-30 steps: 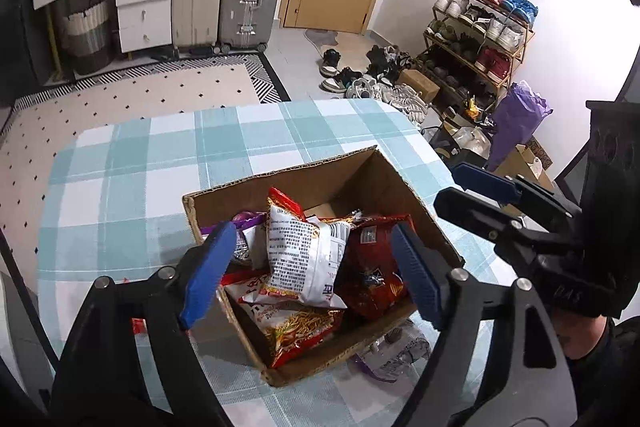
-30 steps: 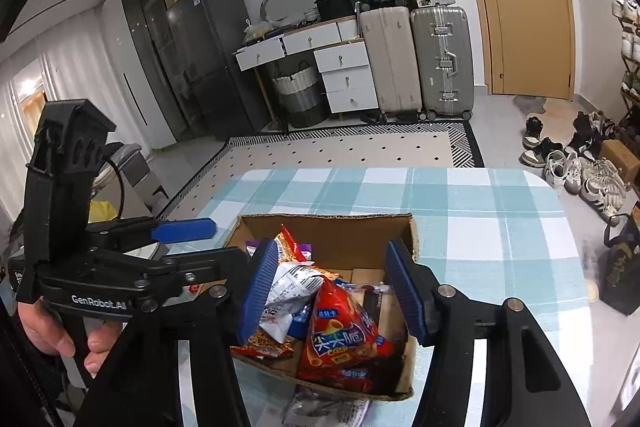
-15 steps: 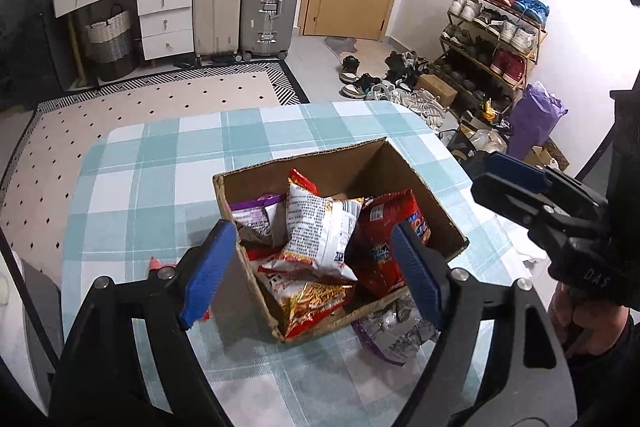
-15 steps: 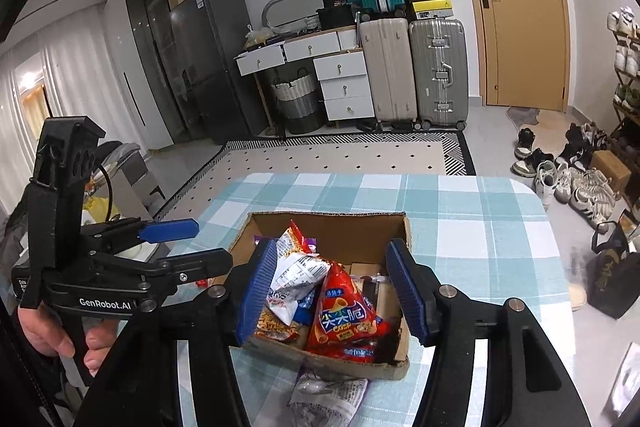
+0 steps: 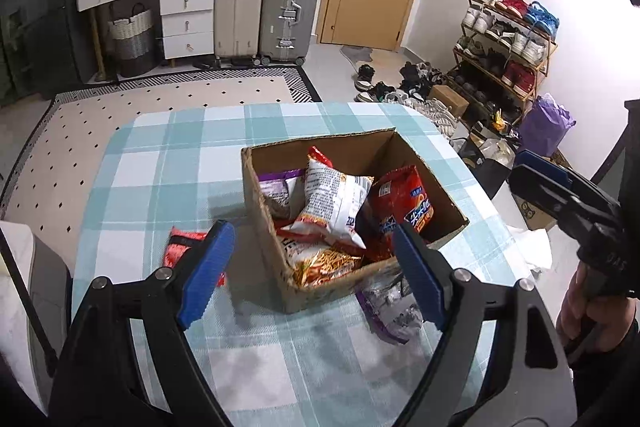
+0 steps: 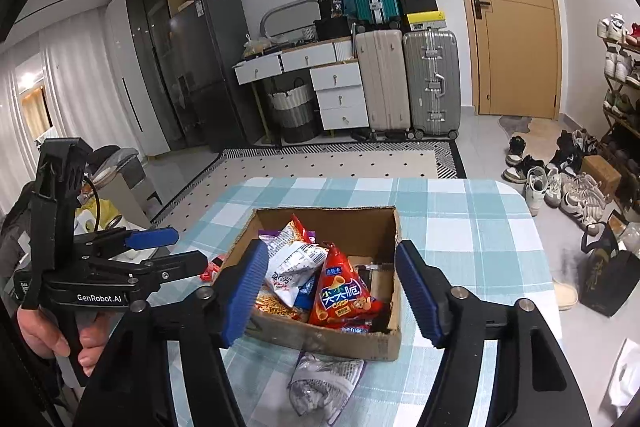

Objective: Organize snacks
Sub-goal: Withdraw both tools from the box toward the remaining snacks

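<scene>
Several snack bags (image 5: pixel 332 203) already piled in box (image 5: pixel 264 195) at middle of checked counter (image 5: pixel 160 163). Two left outside: red packet (image 5: pixel 178 247) flat on counter just left of box, silvery purple bag (image 6: pixel 324 375) lying against box's near wall. Left gripper (image 5: pixel 310 277) spread and empty, jaws opening, hovering over box's near corner. Right gripper (image 6: pixel 330 295) likewise empty, jaws opening above box. Mostly done, judging by this; both stray packs yet to go in.

Both tools drew back from the box (image 5: pixel 352 223); right tool (image 6: pixel 330 291) opening, seemingly empty.
</scene>
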`<control>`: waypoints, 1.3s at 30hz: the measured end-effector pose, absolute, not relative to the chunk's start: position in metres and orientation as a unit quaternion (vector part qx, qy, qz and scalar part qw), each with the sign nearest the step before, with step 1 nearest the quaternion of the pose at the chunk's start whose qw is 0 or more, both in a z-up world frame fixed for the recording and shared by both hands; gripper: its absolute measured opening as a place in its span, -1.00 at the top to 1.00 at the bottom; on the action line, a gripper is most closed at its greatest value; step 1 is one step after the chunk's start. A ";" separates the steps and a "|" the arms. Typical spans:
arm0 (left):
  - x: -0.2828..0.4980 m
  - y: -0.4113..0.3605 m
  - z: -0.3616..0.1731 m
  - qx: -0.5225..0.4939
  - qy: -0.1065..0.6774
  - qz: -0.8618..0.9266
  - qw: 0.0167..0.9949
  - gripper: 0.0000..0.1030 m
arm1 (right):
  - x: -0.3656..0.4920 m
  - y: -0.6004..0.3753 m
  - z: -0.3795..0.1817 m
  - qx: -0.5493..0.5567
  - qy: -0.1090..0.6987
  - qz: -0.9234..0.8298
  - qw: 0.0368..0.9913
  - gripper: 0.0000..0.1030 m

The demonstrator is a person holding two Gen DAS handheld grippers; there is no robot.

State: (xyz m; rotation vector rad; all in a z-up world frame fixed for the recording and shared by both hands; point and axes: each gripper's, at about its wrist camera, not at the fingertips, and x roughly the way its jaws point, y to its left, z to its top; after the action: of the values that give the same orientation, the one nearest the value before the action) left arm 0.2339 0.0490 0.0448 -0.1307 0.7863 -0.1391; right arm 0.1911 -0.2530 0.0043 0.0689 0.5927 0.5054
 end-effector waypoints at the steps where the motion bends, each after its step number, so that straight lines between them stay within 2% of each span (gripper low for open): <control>1: 0.230 0.050 0.045 -0.066 0.382 -0.065 0.919 -0.58 | 0.188 -0.254 0.005 0.034 0.287 0.248 0.925 -0.32; 3: 0.223 0.051 0.045 -0.071 0.383 -0.063 0.919 -0.58 | 0.181 -0.254 0.008 0.033 0.282 0.251 0.925 -0.37; 5: 0.217 0.051 0.045 -0.074 0.384 -0.064 0.918 -0.60 | 0.172 -0.255 0.011 0.030 0.275 0.254 0.927 -0.53; 15: 0.178 0.042 0.050 -0.068 0.363 -0.057 0.928 -0.69 | 0.133 -0.264 0.020 0.035 0.246 0.265 0.932 -0.68; 17: 0.169 0.040 0.050 -0.065 0.357 -0.052 0.930 -0.70 | 0.121 -0.267 0.020 0.037 0.236 0.273 0.932 -0.76; 23: 0.149 0.038 0.043 -0.061 0.350 -0.042 0.934 -0.74 | 0.098 -0.269 0.014 0.038 0.224 0.281 0.932 -0.81; 26: 0.140 0.038 0.039 -0.061 0.342 -0.038 0.937 -0.96 | 0.092 -0.269 0.006 0.044 0.226 0.286 0.930 -0.87; 39: 0.120 0.047 0.012 -0.061 0.339 -0.005 0.939 -0.97 | 0.081 -0.256 -0.045 0.045 0.258 0.290 0.920 -0.88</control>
State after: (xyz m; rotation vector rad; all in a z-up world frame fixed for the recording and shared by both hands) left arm 0.1205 0.0468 0.0121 -0.1246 0.6927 -0.0099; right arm 0.0806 -0.2565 -0.0449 0.0933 0.5304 0.5962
